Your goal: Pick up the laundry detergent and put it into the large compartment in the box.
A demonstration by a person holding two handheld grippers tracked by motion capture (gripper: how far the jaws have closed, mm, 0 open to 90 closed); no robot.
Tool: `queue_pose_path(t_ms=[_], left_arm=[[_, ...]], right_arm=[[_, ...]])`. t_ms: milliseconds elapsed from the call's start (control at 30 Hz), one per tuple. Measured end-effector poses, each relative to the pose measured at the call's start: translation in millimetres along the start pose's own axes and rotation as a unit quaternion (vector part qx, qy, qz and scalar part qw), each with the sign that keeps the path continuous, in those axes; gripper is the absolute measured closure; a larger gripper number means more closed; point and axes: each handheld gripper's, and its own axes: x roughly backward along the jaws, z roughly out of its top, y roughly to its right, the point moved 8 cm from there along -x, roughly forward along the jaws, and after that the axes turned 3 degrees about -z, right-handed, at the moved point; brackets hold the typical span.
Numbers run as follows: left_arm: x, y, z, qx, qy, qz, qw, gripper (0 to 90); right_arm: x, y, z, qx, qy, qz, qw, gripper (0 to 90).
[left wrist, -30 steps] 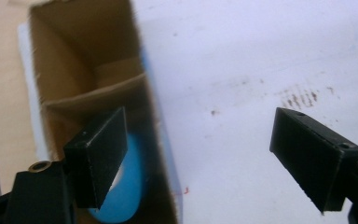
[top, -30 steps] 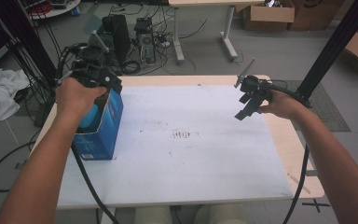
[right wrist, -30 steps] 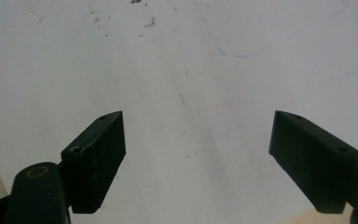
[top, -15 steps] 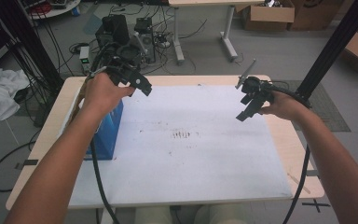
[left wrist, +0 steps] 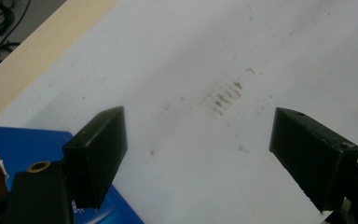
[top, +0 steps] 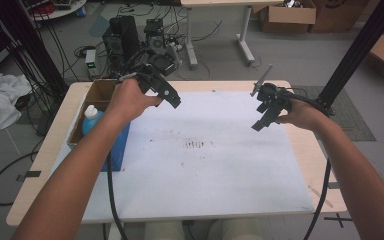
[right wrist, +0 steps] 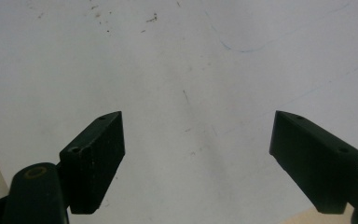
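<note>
Hovering above the white mat [top: 220,170], both the left gripper [top: 172,100] and the right gripper [top: 260,122] stand wide and empty; the blue-capped bottle [top: 92,119] sits inside the blue box [top: 116,150] at the table's left edge.

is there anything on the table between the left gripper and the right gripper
Nothing stands there. In the high view, the stretch between the left gripper and the right gripper is bare white table cover, marked by a small brown smudge.
</note>
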Motion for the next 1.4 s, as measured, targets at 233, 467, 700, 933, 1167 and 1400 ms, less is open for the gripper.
queue_pose_path(t_ms=[233, 467, 700, 933, 1167, 1400], left_arm=[[-14.3, 12.1, 7.7, -0.034, -0.012, -0.019, 0.9992, 19.9], [-28.2, 26.6, 16.0, -0.074, -0.028, -0.035, 0.9963, 19.8], [-37.1, 36.9, 19.3, -0.099, -0.036, -0.049, 0.9932, 20.0], [-46.7, 47.1, 20.9, -0.123, -0.040, -0.062, 0.9897, 20.2], [-52.5, 52.6, 19.8, -0.139, -0.046, -0.071, 0.9867, 20.8], [-52.2, 48.5, 18.5, -0.133, -0.044, -0.070, 0.9877, 21.1]], right_arm=[[-2.1, -1.8, 2.7, 0.002, -0.004, 0.000, 1.0000, 18.1], [-3.4, -1.4, 2.4, 0.001, -0.007, 0.001, 1.0000, 18.1], [-3.6, 0.4, 1.5, 0.000, -0.006, 0.001, 1.0000, 18.0], [-4.5, 0.5, 1.4, 0.000, -0.009, 0.002, 1.0000, 18.0], [-3.9, -0.3, 0.4, -0.003, -0.010, 0.001, 0.9999, 18.0], [-5.2, -0.7, 1.7, -0.001, -0.012, 0.002, 0.9999, 18.0]])
